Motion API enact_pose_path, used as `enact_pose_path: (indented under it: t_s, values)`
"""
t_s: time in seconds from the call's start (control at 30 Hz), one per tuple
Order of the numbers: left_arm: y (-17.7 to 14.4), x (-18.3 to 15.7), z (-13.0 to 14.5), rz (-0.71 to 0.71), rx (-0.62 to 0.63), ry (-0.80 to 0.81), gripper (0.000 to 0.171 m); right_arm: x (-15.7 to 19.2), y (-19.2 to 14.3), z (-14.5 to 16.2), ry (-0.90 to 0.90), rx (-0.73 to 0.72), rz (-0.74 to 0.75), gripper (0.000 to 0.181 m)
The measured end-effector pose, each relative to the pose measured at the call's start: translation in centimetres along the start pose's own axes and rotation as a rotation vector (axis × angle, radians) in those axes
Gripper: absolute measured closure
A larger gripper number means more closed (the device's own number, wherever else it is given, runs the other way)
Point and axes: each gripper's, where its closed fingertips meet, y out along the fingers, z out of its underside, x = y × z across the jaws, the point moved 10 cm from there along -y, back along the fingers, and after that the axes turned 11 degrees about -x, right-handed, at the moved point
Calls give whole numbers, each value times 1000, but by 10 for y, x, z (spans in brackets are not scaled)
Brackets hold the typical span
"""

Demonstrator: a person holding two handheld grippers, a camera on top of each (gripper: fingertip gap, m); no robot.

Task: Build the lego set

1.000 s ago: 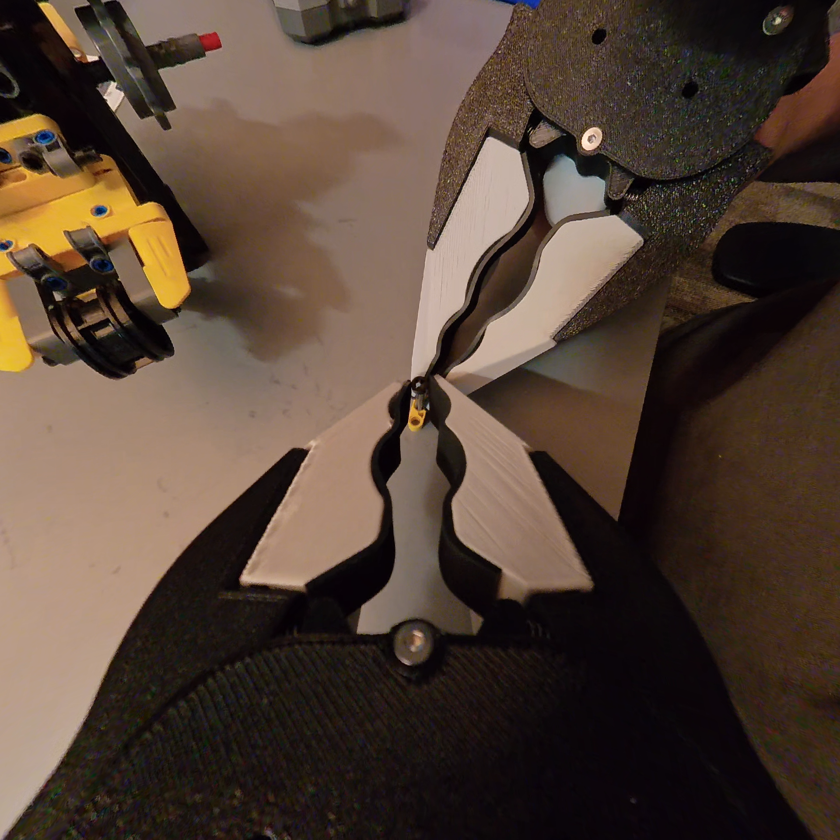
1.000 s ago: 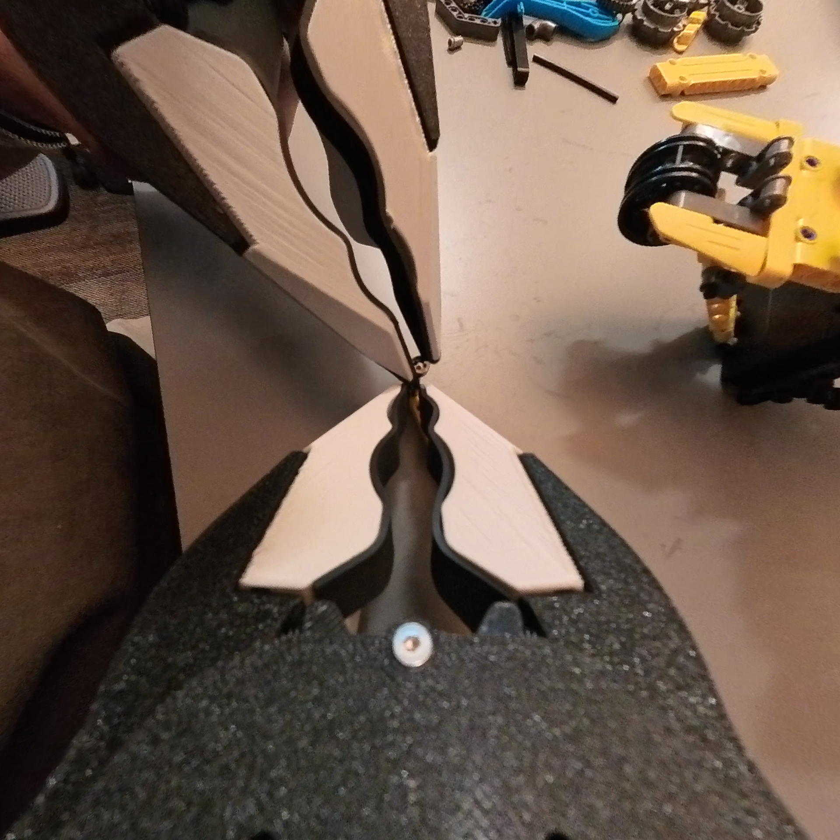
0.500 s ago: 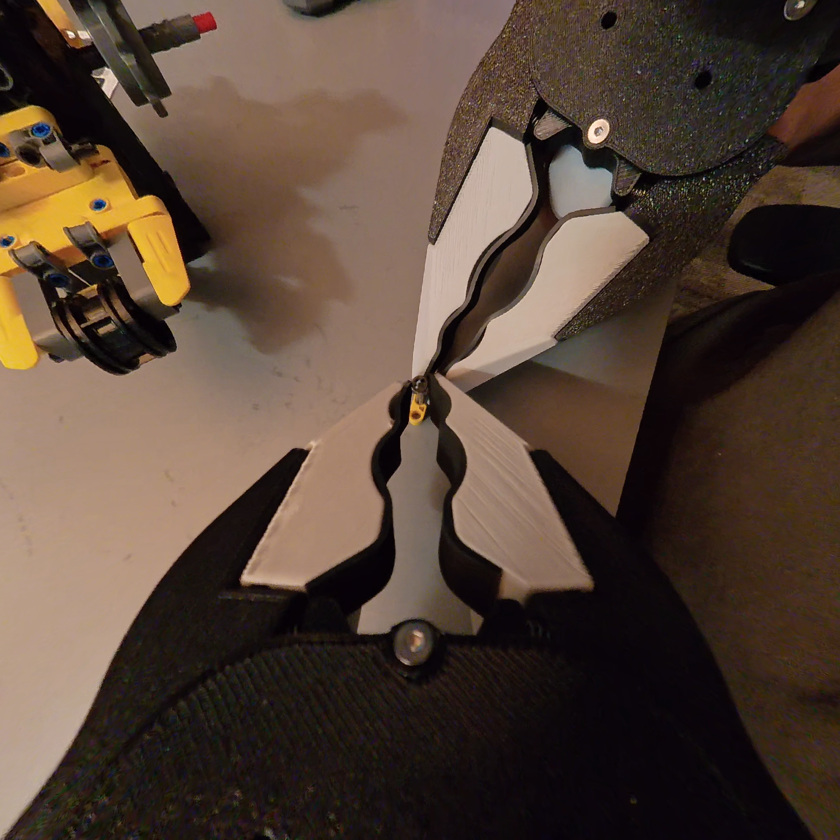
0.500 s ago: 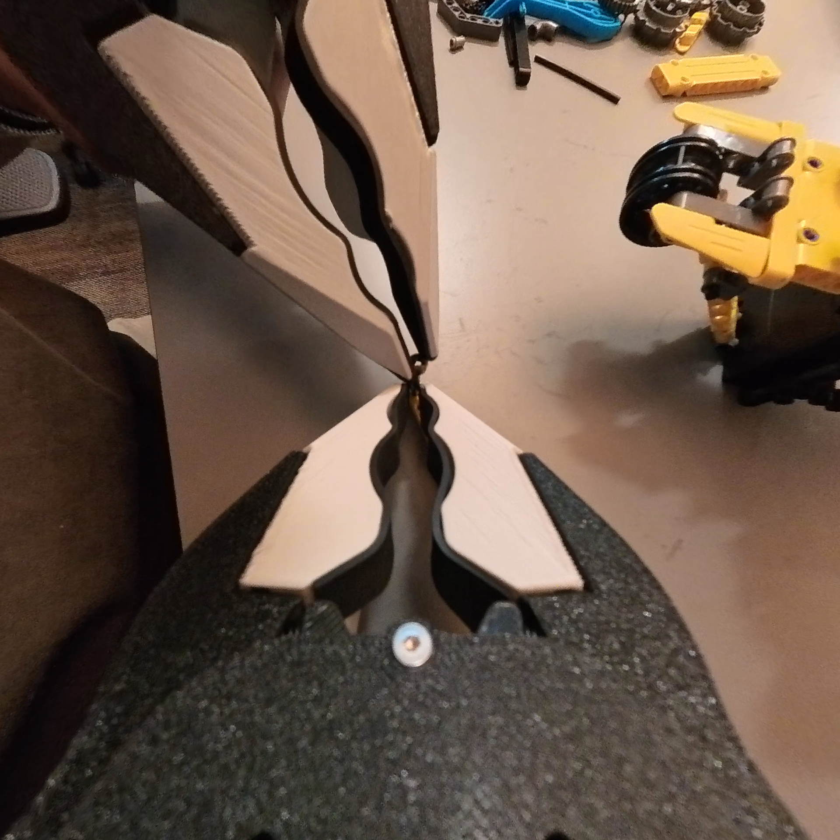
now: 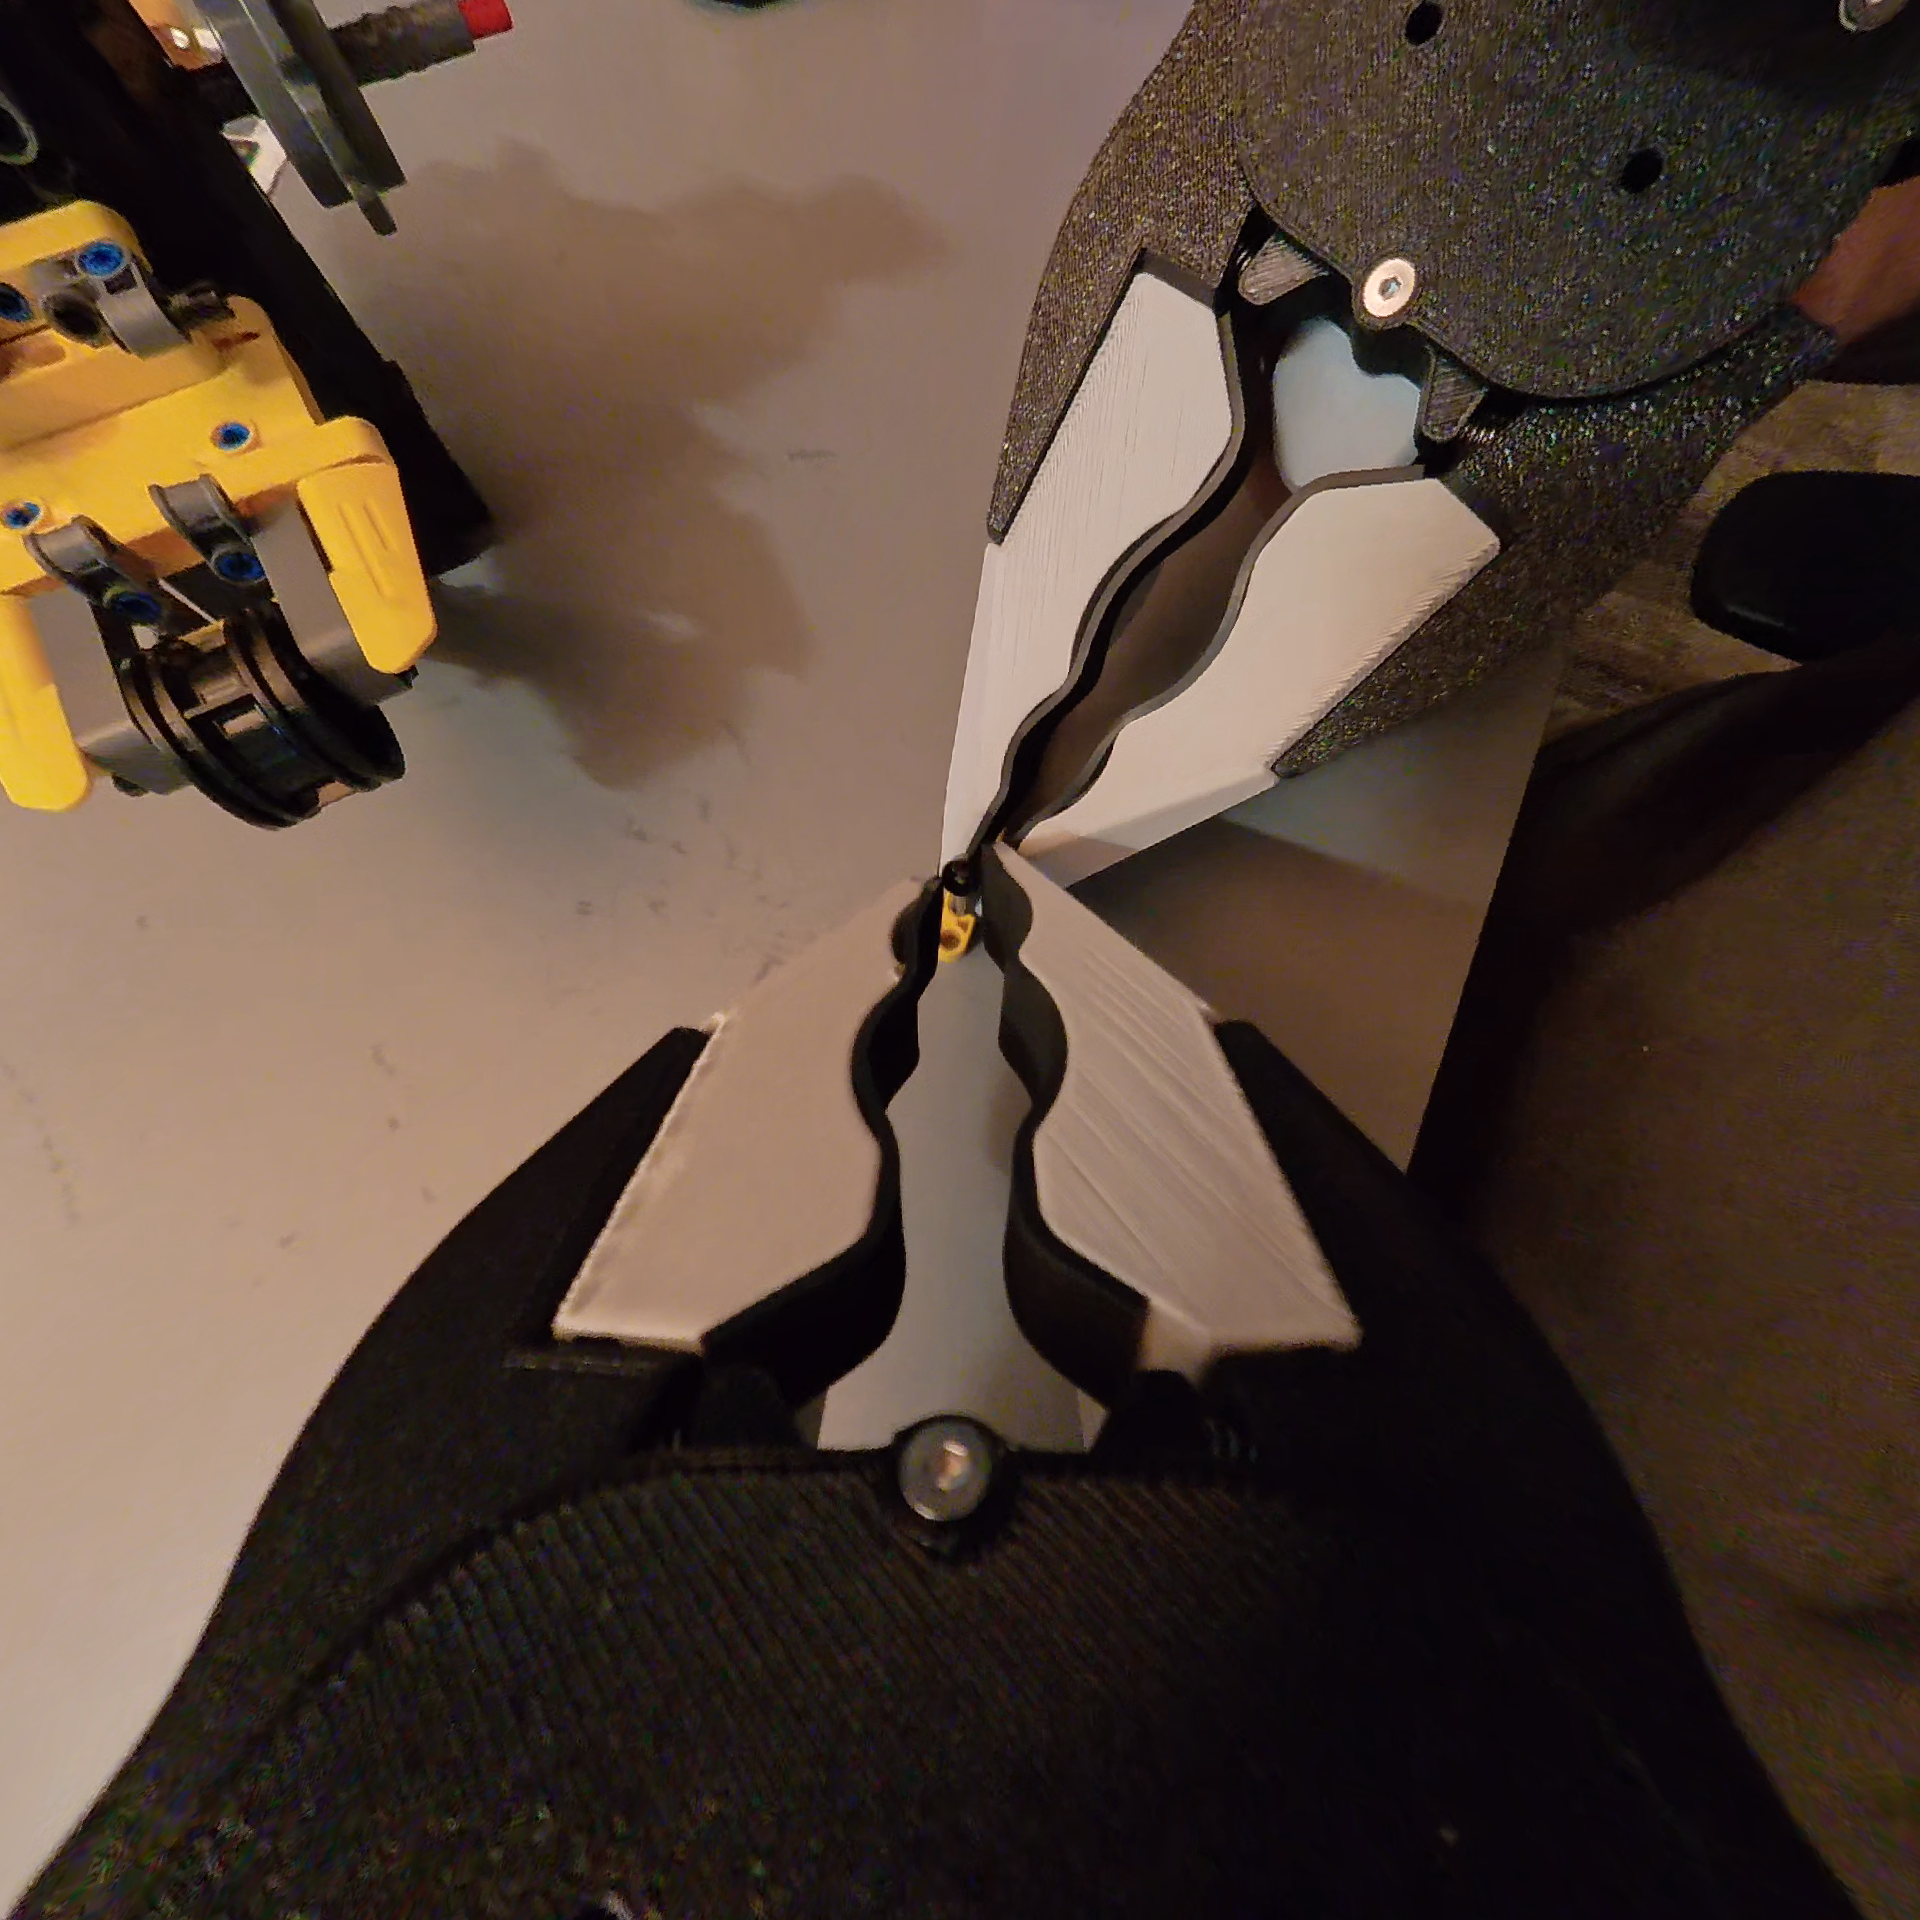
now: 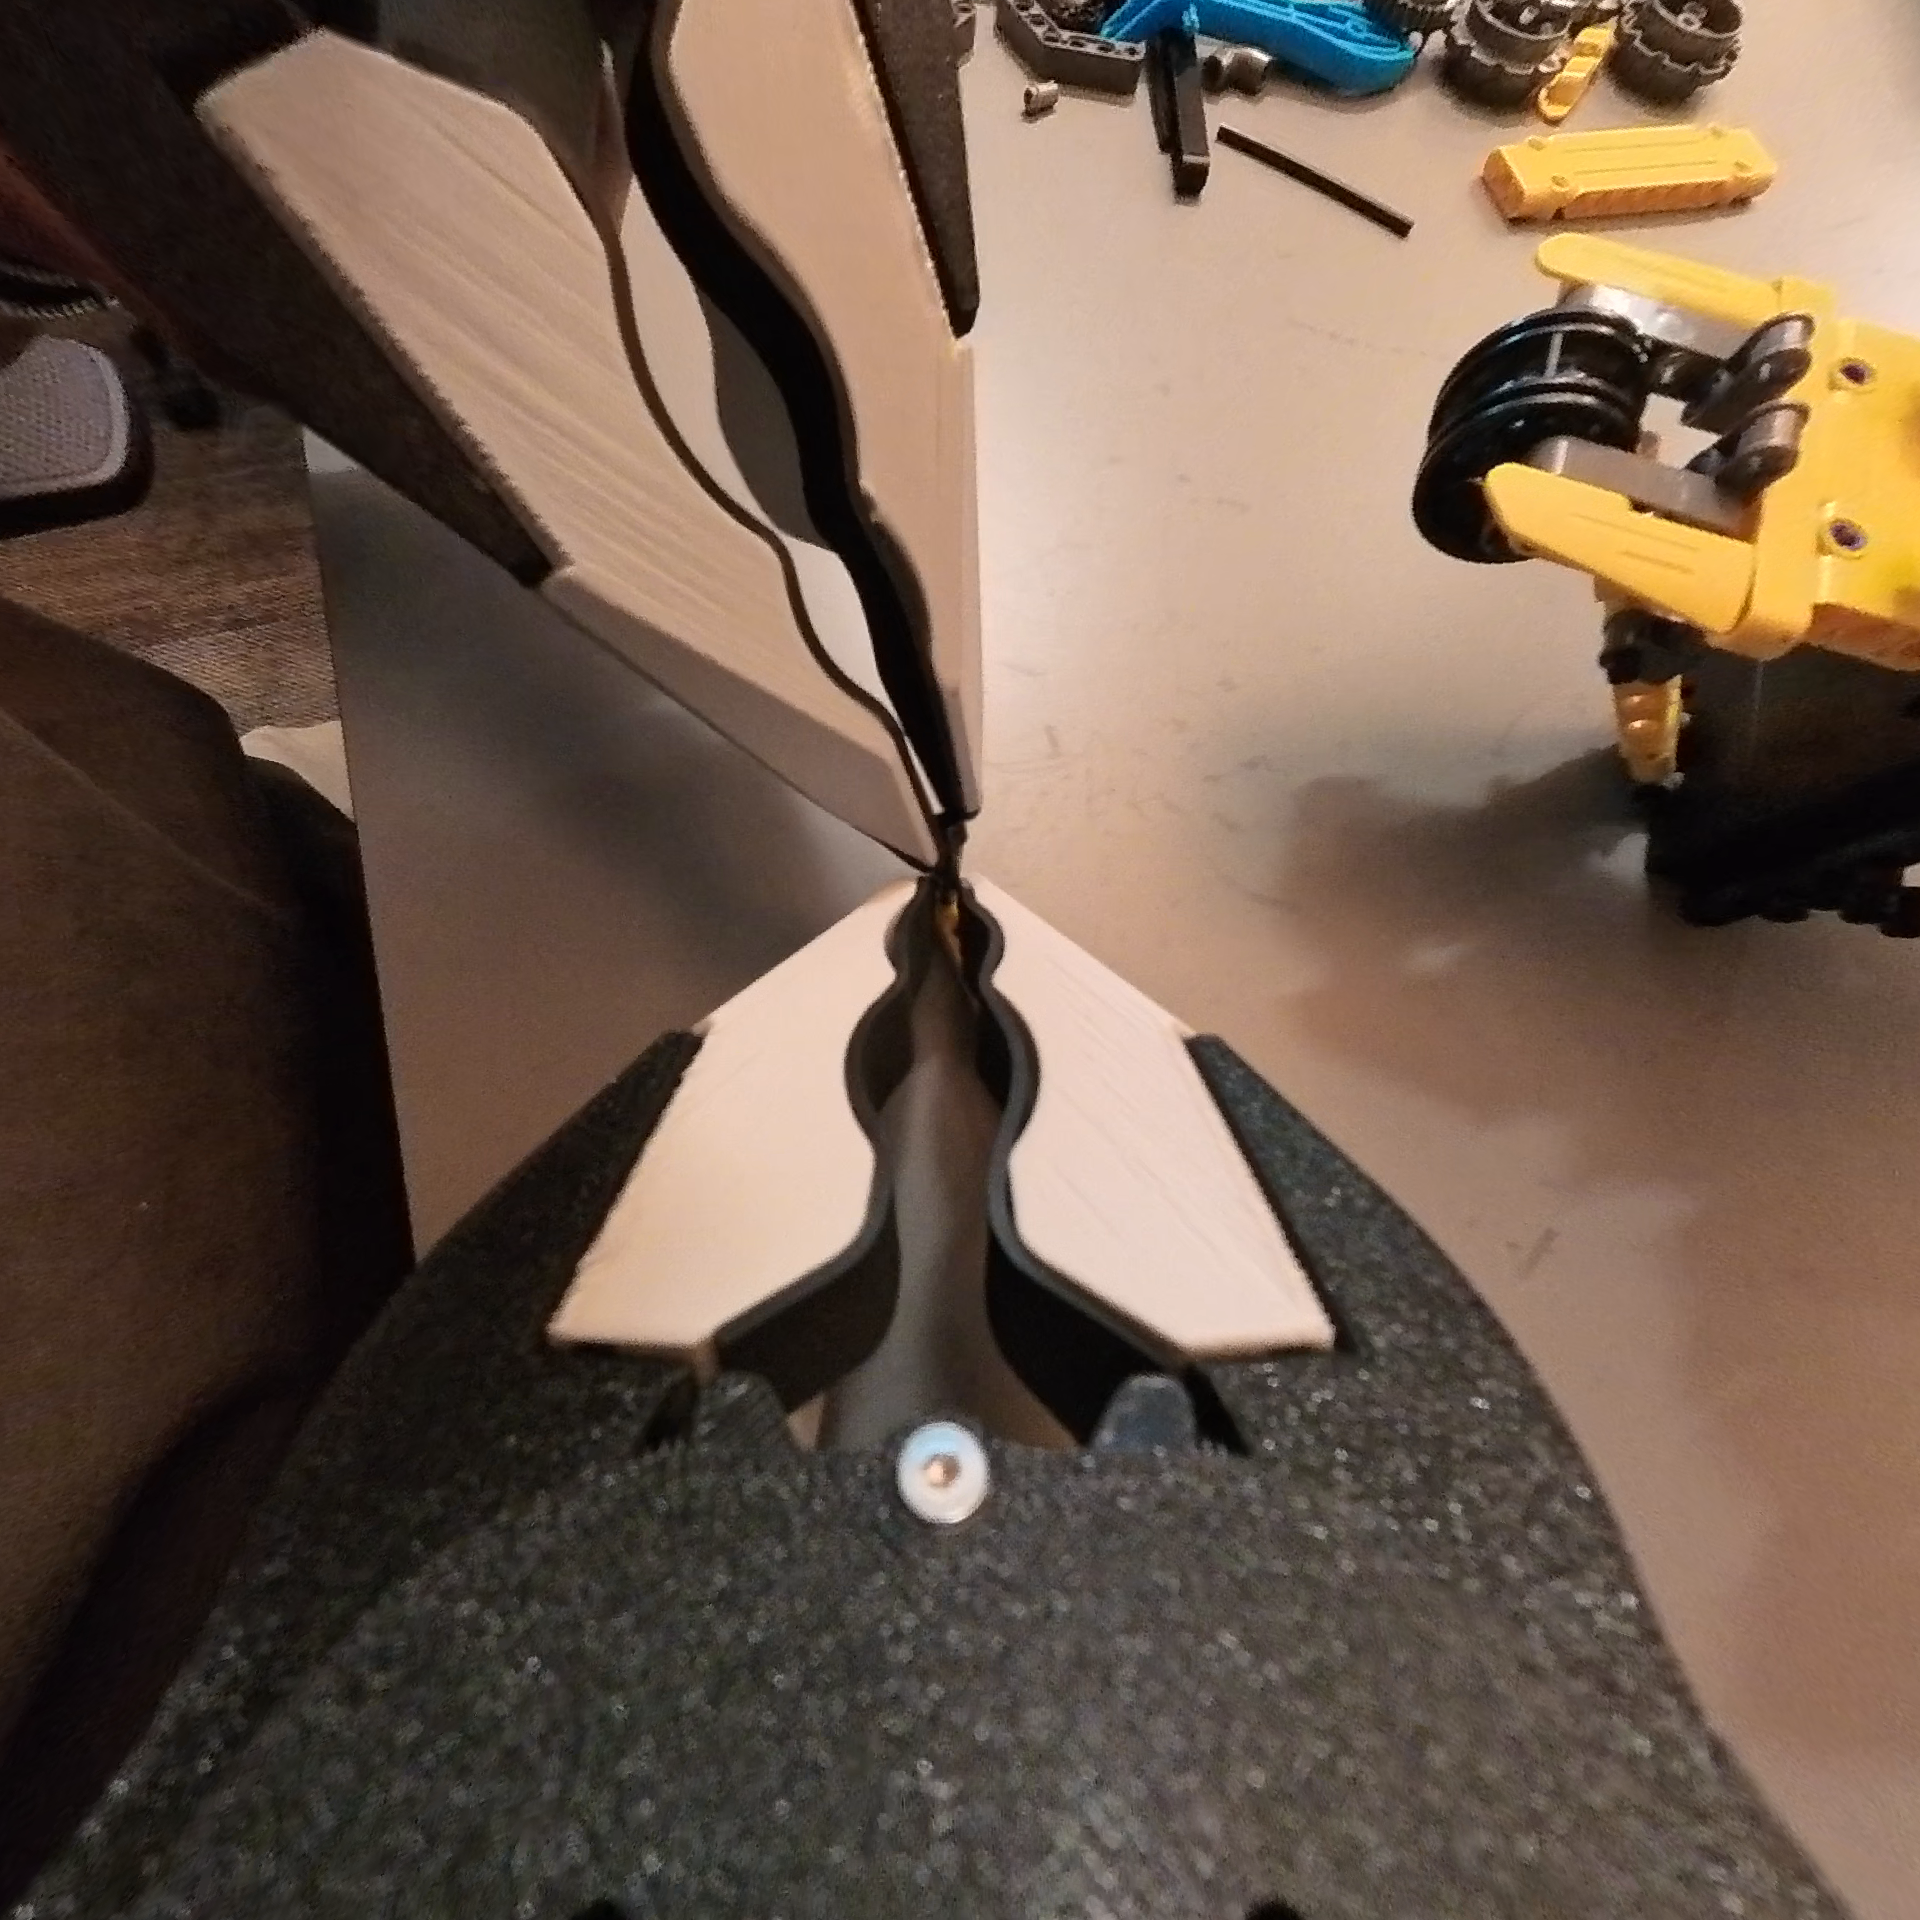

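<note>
No legible writing appears on any part. Left gripper (image 5: 954,906) is clenched on a small yellow connector (image 5: 953,927), its tips largely covering the piece. Right gripper (image 5: 982,847), entering from 1 o'clock, is clamped on a black pin (image 5: 958,873) meeting the connector tip to tip. The yellow-and-black brick model (image 5: 197,540) at 10 o'clock is cut off by the frame. Loose bricks (image 6: 1340,62) at 1 o'clock are blurred.
</note>
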Motion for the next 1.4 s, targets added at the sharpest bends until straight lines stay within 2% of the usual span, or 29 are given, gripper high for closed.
enact_pose_path:
  t_s: [0.33, 0.57, 0.7, 1.4]
  values:
    - [-1, 1, 1, -13, 4, -13, 166, 0, 0, 0, -5, 1, 5, 178]
    - [-16, 7, 21, -46, 94, -95, 166, 1, 0, 0, -12, 1, 7, 178]
    - [-16, 0, 30, -69, 162, -85, 165, 1, 0, 0, -12, 3, 6, 178]
    - [-12, 0, 29, -72, 136, -86, 158, 2, 0, 1, -22, 7, 11, 178]
